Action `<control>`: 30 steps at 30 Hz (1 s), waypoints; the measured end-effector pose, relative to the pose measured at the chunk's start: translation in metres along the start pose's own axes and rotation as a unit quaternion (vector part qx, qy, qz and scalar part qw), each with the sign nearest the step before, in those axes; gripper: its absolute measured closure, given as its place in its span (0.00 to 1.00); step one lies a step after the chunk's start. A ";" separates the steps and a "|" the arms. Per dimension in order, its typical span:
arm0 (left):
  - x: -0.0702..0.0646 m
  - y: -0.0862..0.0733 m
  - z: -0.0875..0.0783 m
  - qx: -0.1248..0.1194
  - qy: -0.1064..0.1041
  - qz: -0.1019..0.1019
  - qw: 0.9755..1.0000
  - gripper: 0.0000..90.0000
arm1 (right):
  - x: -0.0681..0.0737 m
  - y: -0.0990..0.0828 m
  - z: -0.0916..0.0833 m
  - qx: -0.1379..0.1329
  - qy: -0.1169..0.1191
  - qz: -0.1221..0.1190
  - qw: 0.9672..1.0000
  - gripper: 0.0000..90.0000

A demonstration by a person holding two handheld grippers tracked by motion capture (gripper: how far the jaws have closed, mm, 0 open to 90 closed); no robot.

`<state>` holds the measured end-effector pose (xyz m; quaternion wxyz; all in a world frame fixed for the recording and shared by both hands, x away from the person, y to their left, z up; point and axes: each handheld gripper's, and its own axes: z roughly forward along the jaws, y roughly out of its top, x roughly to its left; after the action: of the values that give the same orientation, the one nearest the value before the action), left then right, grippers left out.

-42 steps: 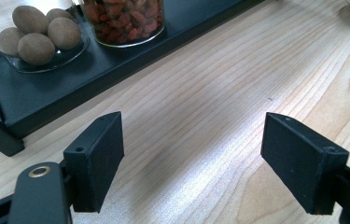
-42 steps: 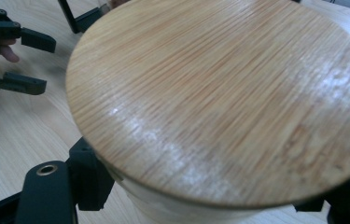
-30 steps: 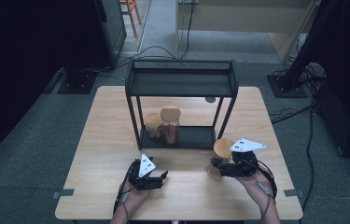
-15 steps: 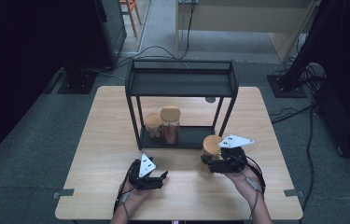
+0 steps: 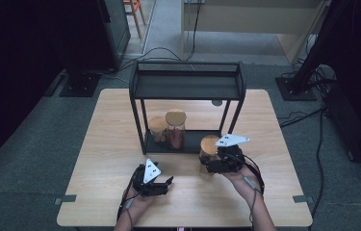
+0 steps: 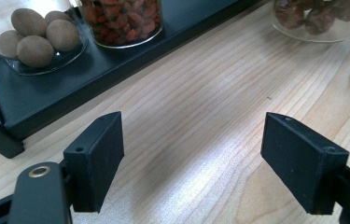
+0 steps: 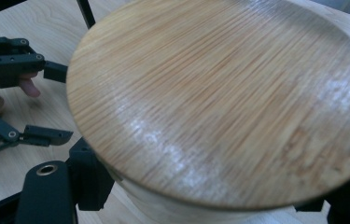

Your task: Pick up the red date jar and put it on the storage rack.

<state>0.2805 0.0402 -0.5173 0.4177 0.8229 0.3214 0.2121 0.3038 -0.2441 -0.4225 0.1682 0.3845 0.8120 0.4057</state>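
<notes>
My right tongs grip the lidded jar at centre frame; it could clip the rack's post. Left tongs hang open.

Clamped on a jar under its round wooden lid (grain streaked); left gripper beyond on table.

High view: overhead, facing forward across the wooden table | gripper views: low, close over its surface | shared: black shelf rack, lidded jar
</notes>
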 end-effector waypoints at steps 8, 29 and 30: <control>0.000 0.000 0.000 0.000 -0.001 -0.001 1.000 0.24 | -0.002 0.009 0.012 0.007 -0.006 0.004 1.000 0.28; 0.000 0.000 0.000 -0.001 -0.001 0.001 1.000 0.24 | -0.002 0.046 0.034 -0.003 -0.044 0.008 0.999 0.28; 0.000 0.000 0.000 0.000 0.000 0.002 1.000 0.24 | -0.003 0.047 0.035 -0.003 -0.046 0.007 0.999 0.28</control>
<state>0.2805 0.0403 -0.5172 0.4177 0.8234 0.3196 0.2130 0.3489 -0.2098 -0.4074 0.2035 0.4080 0.7992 0.3916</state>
